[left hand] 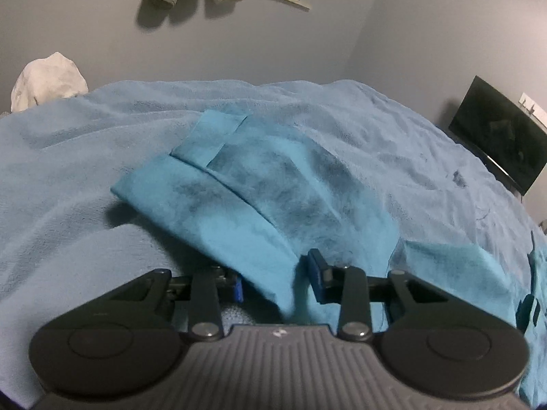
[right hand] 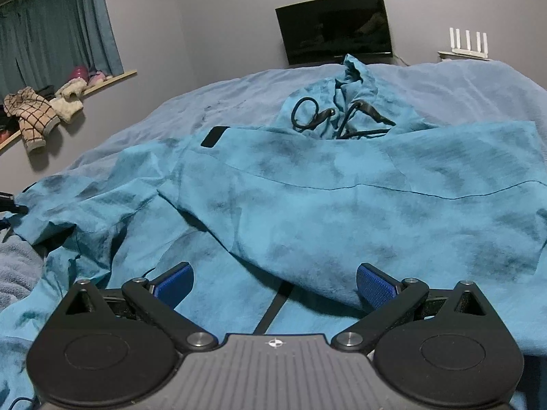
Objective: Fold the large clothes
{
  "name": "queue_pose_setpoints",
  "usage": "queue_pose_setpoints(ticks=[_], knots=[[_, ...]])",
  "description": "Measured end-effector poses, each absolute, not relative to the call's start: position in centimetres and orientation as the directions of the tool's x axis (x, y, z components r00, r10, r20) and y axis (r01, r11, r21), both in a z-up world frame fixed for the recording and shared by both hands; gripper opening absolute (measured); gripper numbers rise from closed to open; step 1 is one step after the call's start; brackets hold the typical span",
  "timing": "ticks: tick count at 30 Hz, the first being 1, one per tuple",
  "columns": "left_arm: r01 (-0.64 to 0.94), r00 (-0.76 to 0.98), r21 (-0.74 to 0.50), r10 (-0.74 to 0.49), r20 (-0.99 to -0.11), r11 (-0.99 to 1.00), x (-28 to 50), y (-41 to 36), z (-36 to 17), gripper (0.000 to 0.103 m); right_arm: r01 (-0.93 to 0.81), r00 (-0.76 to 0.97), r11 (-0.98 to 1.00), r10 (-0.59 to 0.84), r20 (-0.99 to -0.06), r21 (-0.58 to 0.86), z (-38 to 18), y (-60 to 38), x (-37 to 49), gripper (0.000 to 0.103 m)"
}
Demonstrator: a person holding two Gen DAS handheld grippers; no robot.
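A dark monitor [right hand: 336,27] and white router [right hand: 468,42] stand beyond the blue blanket [left hand: 85,143]; plush toys [right hand: 41,109] line a shelf.

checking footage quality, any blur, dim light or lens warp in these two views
Left wrist view: dim, soft focus, jacket grainy, bed blanket bowed by fisheye. Right wrist view: dim too, slightly sharper, hood drawcord legible, TV edges curved, no glare.

Left gripper [left hand: 275,282] jaws parted, right gripper [right hand: 275,285] jaws spread wide, both low.

walls grey [right hand: 212,17] | curtain teal [right hand: 51,41] | wall shelf [right hand: 112,80] | dark monitor [right hand: 336,27] | bed blanket light-blue [left hand: 102,136]
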State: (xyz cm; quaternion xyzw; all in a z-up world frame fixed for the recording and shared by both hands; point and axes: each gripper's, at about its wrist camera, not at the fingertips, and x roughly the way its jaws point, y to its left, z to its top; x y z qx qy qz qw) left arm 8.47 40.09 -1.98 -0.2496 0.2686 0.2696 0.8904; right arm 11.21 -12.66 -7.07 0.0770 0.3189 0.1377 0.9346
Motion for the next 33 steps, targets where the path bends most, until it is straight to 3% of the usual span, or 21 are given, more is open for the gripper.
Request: queue_pose_setpoints(ticks=[1, 2, 5, 11, 20, 24, 28, 31, 33], knots=[[-0.6, 0.728, -0.308, 0.344, -0.593, 0.738, 8.4, 39.8, -1.6, 0.019, -0.213, 0.756, 0.949, 0.31, -0.576, 0.231, -7.1, -12.5, 11.2, 0.103], [-0.566, 0.763, -0.33, 0.328, -0.556, 0.756, 7.8, 39.2, -0.9, 0.002, -0.217, 0.755, 0.949, 0.312, -0.577, 0.23, -7.1, -12.4, 11.3, 0.103], [-0.404, 0.873, -0.318, 0.259, -0.412, 0.857, 6.9, 35.7, 1.7, 0.002, -0.235, 0.757, 0.944, 0.326, -0.566, 0.229, -7.0, -12.2, 11.2, 0.103], [-0.215, 0.927, -0.221, 0.127, -0.354, 0.951, 8.6, 28.4, 5.1, 0.001, -0.254, 0.743, 0.934, 0.354, -0.568, 0.251, -7.5, -11.9, 11.6, 0.103], [0.198, 0.939, -0.174, -0.238, -0.248, 0.965, 12.8, 10.2, 9.5, 0.001, -0.203, 0.761, 0.931, 0.345, -0.55, 0.304, -7.3, -13.3, 11.6, 0.103], [0.359, 0.883, -0.2, -0.401, -0.243, 0.912, 14.3, 2.2, 9.7, 0.001, -0.169, 0.766, 0.938, 0.318, -0.559, 0.302, -7.2, -14.2, 11.6, 0.103], [0.449, 0.811, -0.239, -0.505, -0.296, 0.861, 15.3, -3.7, 7.5, 0.001, -0.137, 0.773, 0.947, 0.286, -0.566, 0.29, -7.2, -14.9, 11.3, 0.103], [0.459, 0.736, -0.286, -0.541, -0.407, 0.841, 16.2, -6.6, 4.9, 0.011, -0.111, 0.768, 0.945, 0.278, -0.577, 0.308, -7.4, -15.6, 11.2, 0.103], [0.436, 0.68, -0.298, -0.528, -0.508, 0.849, 16.6, -7.4, 3.0, 0.046, -0.103, 0.767, 0.943, 0.278, -0.579, 0.316, -7.4, -15.8, 11.1, 0.103]])
